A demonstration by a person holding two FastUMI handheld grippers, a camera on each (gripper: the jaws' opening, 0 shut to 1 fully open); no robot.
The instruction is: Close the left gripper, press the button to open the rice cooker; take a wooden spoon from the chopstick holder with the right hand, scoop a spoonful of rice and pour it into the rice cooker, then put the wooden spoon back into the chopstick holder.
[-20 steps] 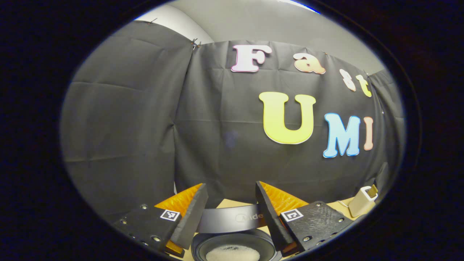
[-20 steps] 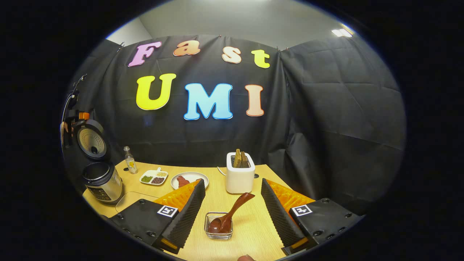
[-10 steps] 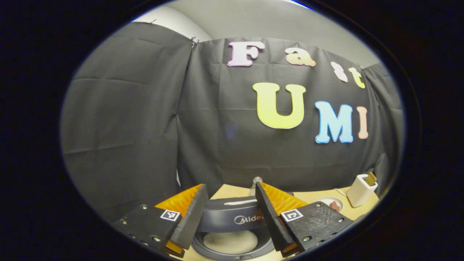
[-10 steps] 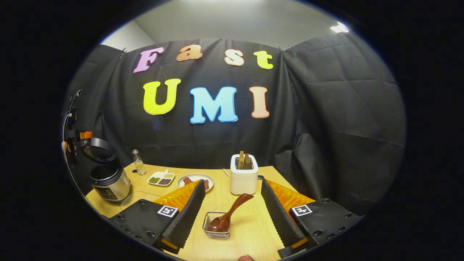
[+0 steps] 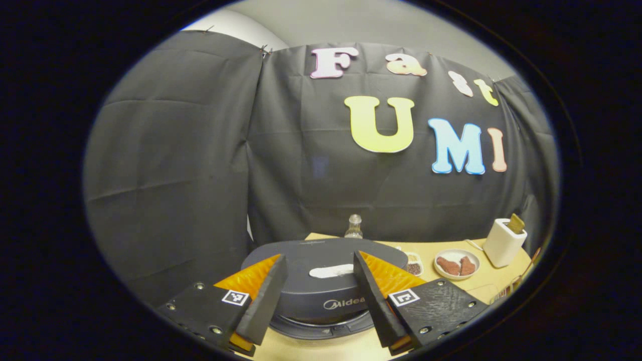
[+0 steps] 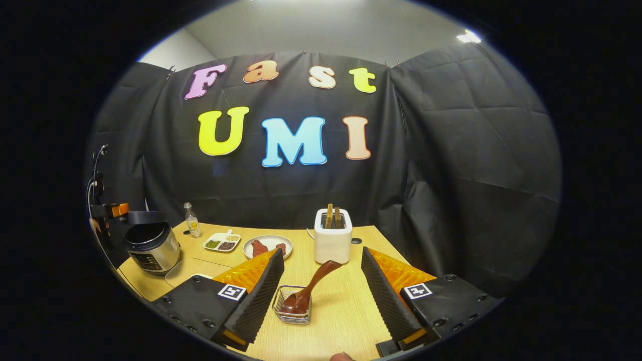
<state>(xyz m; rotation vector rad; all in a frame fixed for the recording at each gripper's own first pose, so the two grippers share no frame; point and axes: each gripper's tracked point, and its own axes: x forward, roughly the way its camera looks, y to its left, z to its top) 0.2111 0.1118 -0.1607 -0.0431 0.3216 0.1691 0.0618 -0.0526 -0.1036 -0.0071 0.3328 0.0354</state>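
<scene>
Wooden spoon (image 6: 307, 291) in wire holder (image 6: 292, 307)

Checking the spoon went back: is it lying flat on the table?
No, the spoon leans with its bowl inside the wire holder.

Wooden table (image 6: 346, 321), rice cooker (image 6: 150, 246), toaster (image 6: 332, 239), plate (image 6: 267, 246)

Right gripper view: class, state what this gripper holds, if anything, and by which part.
Nothing. The right gripper is open, and the wooden spoon rests in the wire holder between its fingers, untouched.
</scene>
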